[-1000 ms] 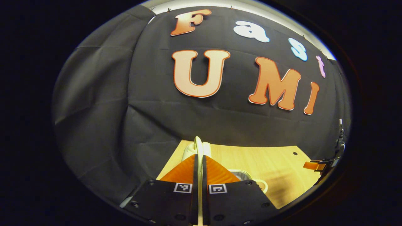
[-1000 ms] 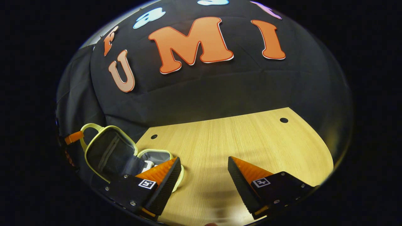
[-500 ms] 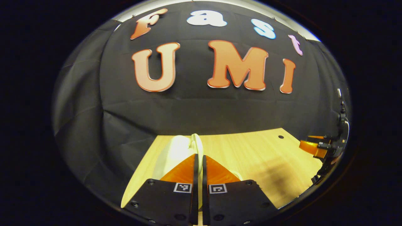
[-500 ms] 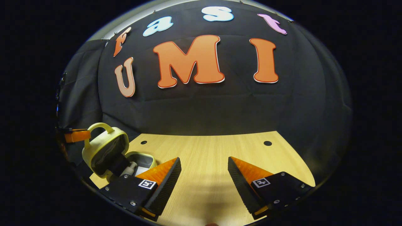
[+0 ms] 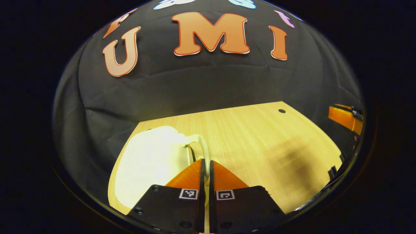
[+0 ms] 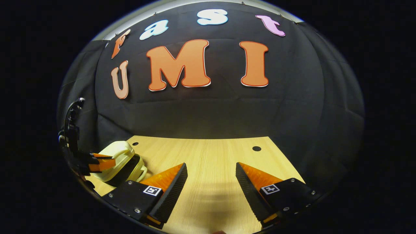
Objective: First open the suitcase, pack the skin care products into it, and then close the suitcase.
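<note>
My left gripper (image 5: 205, 162), clamped on the pale-yellow plastic mini suitcase's (image 6: 118, 160) loop handle (image 5: 202, 147), has swung its lid from upright almost down onto the base just ahead, so closing is nearly done, while my right gripper (image 6: 211, 177) hovers wide open, empty.

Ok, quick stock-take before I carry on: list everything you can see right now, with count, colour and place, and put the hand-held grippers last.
suitcase: one, pale yellow, small, at the table's left end in the right gripper view, lid lowered almost onto its base with a dark gap showing
suitcase handle: one, pale yellow loop, between the left fingers
table: one, light wood, with small dark holes near its far edge
left hand-held gripper: one, fingers together on the handle
right hand-held gripper: one, fingers apart over bare table, holding nothing
</note>
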### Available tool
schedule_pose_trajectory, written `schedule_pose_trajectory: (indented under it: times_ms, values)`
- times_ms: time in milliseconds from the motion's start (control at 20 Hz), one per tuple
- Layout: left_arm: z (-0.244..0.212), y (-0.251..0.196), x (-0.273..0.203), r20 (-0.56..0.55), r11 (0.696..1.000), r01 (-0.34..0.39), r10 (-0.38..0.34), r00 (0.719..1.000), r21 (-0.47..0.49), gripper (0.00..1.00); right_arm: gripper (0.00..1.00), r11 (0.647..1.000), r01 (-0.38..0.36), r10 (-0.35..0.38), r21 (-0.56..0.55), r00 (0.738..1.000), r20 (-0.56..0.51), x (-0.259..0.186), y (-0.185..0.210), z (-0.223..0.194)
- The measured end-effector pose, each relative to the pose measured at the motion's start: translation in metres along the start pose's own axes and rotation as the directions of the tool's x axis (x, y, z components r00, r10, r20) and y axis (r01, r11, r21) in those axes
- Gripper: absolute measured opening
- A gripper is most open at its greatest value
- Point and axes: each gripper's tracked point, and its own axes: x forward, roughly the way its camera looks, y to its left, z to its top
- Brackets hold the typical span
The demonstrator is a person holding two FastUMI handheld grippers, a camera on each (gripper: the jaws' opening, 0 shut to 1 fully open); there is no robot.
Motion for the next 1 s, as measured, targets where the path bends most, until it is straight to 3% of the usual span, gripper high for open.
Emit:
schedule_pose_trajectory:
  times_ms: [100, 200, 250, 300, 350, 450, 550, 700, 1000]
  values:
    - [-0.008, -0.012, 0.004, -0.026, 0.999, -0.039, 0.040, 0.999, 0.034, 0.07, 0.96, 1.000, -0.007, 0.008, -0.008, 1.000, 0.015, -0.005, -0.001, 0.006]
    - [-0.001, -0.035, -0.001, 0.001, 0.999, 0.025, -0.025, 1.000, -0.044, 0.17, 0.96, 1.000, -0.016, 0.017, -0.010, 0.999, 0.030, -0.007, -0.002, 0.011]
    - [0.018, -0.045, -0.012, 0.047, 0.998, 0.028, -0.026, 0.999, -0.048, 0.18, 0.96, 1.000, -0.019, 0.019, -0.011, 0.999, 0.035, -0.009, -0.003, 0.013]
    - [0.041, -0.054, -0.018, 0.108, 1.000, 0.013, -0.011, 0.994, -0.021, 0.39, 0.96, 1.000, -0.024, 0.025, -0.010, 0.999, 0.047, -0.013, -0.004, 0.017]
    - [0.055, -0.061, -0.024, 0.143, 1.000, 0.015, -0.012, 0.990, -0.018, 0.52, 0.96, 1.000, -0.030, 0.031, -0.007, 0.998, 0.057, -0.015, -0.005, 0.020]
    - [0.090, -0.077, -0.045, 0.243, 0.999, 0.024, -0.012, 0.970, -0.046, 0.61, 0.96, 0.999, -0.035, 0.035, 0.001, 0.995, 0.091, -0.022, -0.006, 0.033]
    - [0.134, -0.086, -0.073, 0.377, 0.998, 0.006, 0.020, 0.926, -0.068, 0.93, 0.96, 0.998, -0.068, 0.069, -0.008, 0.984, 0.162, -0.032, -0.002, 0.053]
    - [0.157, -0.088, -0.096, 0.480, 0.995, -0.001, 0.051, 0.876, -0.103, 0.98, 0.95, 0.992, -0.098, 0.114, -0.078, 0.965, 0.235, -0.039, 0.009, 0.066]
    - [0.147, -0.066, -0.101, 0.470, 0.981, -0.051, 0.135, 0.872, -0.188, 0.98, 0.95, 0.990, -0.097, 0.118, -0.102, 0.968, 0.222, -0.036, 0.013, 0.057]
